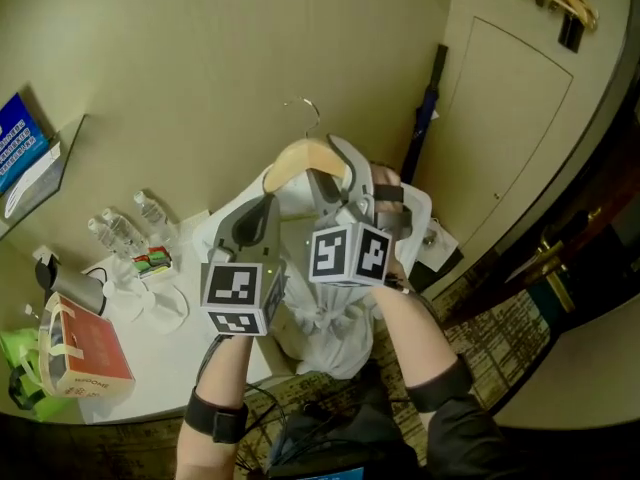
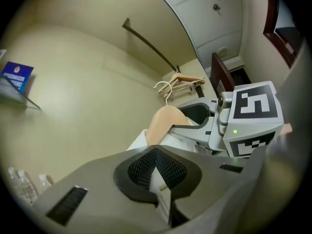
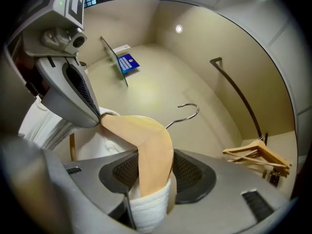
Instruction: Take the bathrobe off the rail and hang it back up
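The left claw (image 2: 157, 175) is fully closed, with what looks like a thin fold of the white bathrobe (image 1: 330, 318) nipped between its pads; its tip sits against the near end of the wooden hanger (image 3: 146, 145), where the collar lies. The robe hangs in a bunch below both claws, draped on that hanger and clear of the wall. The right claw (image 3: 151, 179) stands partly open but is clamped, its pads pressing on the hanger's other arm and the towelling wrapped beneath it. The wire hook (image 3: 187, 112) rises just beyond this claw and catches on nothing. The rail (image 3: 239, 94) runs along the wall well apart, above and to the right of the right claw, with spare hangers (image 3: 256, 155) at its far end. So the first half looks done, the robe being off the rail; what is left, by my reading, is to lift the hook up over the rail and let go.
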{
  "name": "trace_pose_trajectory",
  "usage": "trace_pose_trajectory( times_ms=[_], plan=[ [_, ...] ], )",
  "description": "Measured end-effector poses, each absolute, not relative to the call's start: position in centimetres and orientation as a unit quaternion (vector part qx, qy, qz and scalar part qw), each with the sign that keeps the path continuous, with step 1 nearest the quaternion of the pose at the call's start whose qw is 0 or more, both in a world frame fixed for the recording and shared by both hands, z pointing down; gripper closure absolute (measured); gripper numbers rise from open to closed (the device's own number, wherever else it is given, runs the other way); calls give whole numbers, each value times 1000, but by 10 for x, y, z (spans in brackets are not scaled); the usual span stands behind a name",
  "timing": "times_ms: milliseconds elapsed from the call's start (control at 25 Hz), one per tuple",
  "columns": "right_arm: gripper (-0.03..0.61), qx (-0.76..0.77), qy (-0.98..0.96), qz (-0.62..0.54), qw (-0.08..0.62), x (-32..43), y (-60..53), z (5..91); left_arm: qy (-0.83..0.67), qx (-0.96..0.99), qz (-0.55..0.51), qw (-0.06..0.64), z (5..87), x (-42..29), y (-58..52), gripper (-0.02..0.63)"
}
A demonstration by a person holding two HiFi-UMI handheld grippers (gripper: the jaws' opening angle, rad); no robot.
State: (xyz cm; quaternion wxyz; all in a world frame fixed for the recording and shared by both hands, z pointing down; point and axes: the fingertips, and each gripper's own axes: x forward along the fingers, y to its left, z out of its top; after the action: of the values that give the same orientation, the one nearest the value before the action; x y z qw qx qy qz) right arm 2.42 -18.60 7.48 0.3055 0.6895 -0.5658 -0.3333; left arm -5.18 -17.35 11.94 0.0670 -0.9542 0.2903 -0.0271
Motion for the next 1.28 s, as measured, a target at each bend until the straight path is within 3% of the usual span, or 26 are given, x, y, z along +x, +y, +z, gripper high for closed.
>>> trace_pose_trajectory(
  times_ms=[600, 1280],
  plan=[
    [374, 641, -627, -225, 381, 49, -196, 273, 318, -945, -77, -2, 272, -29, -174, 612],
    [370, 496, -747, -59, 439, 53, -188, 605, 399, -892, -176, -119, 509, -25, -185, 612]
  ],
)
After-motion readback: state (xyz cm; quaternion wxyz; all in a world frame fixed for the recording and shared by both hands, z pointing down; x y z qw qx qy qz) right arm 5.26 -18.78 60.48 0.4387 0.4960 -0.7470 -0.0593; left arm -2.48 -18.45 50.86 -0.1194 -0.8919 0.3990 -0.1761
